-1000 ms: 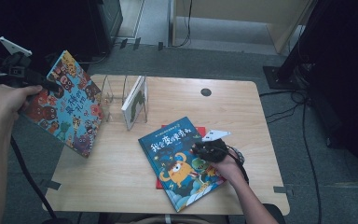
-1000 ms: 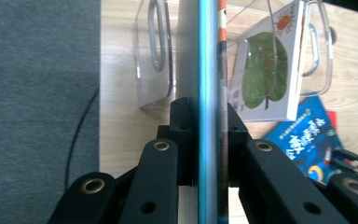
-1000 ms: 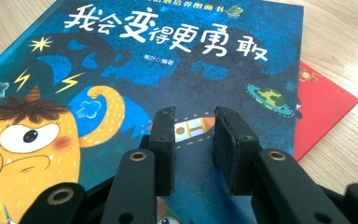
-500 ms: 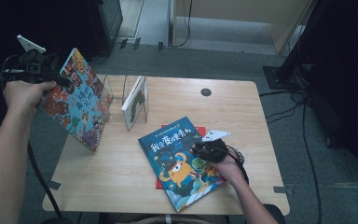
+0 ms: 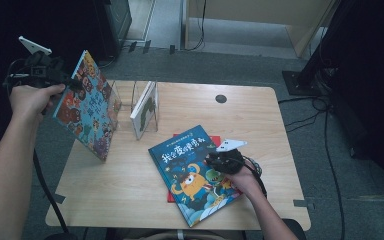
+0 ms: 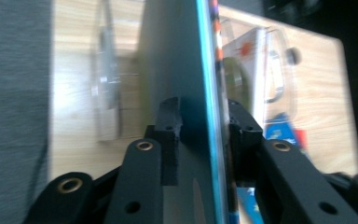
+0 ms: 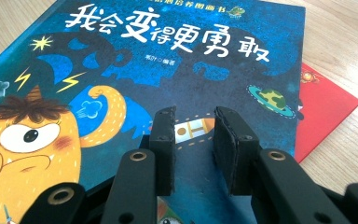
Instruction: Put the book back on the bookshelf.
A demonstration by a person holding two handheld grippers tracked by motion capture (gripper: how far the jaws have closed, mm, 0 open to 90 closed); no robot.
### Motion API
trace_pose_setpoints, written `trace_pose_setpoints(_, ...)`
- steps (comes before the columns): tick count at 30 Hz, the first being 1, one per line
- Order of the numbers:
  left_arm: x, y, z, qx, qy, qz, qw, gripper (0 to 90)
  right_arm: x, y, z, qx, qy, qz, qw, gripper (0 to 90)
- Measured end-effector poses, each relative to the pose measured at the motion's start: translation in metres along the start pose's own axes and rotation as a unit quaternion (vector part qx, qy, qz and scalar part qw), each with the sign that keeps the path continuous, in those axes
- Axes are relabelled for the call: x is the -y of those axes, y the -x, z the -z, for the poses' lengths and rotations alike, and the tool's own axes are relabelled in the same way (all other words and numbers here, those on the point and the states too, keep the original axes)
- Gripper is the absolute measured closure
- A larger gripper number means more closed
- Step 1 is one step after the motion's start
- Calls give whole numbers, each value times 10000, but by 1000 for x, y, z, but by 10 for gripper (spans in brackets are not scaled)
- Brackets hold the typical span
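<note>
1. At the left edge of the table (image 5: 130,200), the left gripper (image 5: 70,82) holds up a colourful picture book (image 5: 87,105) by its upper corner, tilted, with its lower corner on or just above the tabletop.
2. In the left gripper view the same book (image 6: 182,93) runs edge-on between the two black jaws; the right jaw lies close against its cover, while a small gap shows at the left jaw.
3. The left jaws have just been opening, with the book between them, and whether the pads press on it now cannot be told.
4. Just to the right of that book stands a clear wire book stand (image 5: 130,102), with a white-covered book (image 5: 144,107) upright in it.
5. Near the front right of the table, the right gripper (image 5: 211,161) rests over a blue book (image 5: 180,160) with an orange monster on its cover.
6. In the right gripper view the jaws stand partly open, apart from each other, with nothing clamped between them; the blue cover (image 7: 168,60) lies flat below.
7. A red book (image 7: 328,112) lies under the blue one, its corner sticking out on the side.
</note>
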State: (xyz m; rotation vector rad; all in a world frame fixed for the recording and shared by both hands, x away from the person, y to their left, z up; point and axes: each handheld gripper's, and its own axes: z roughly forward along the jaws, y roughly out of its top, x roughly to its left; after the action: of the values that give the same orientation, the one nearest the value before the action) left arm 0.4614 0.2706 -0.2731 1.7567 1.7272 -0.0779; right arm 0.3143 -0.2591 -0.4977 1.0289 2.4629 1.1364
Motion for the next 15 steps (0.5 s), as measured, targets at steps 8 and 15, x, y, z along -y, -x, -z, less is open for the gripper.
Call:
trace_pose_setpoints(8, -4, 14, 6, 488, 153, 29, 9987, 678, 0, -1, 0, -3, -10, 18, 10000, 685)
trace_pose_setpoints(15, -4, 17, -1, 491, 54, 17, 9988, 667, 0, 0, 0, -12, -15, 25, 10000, 685)
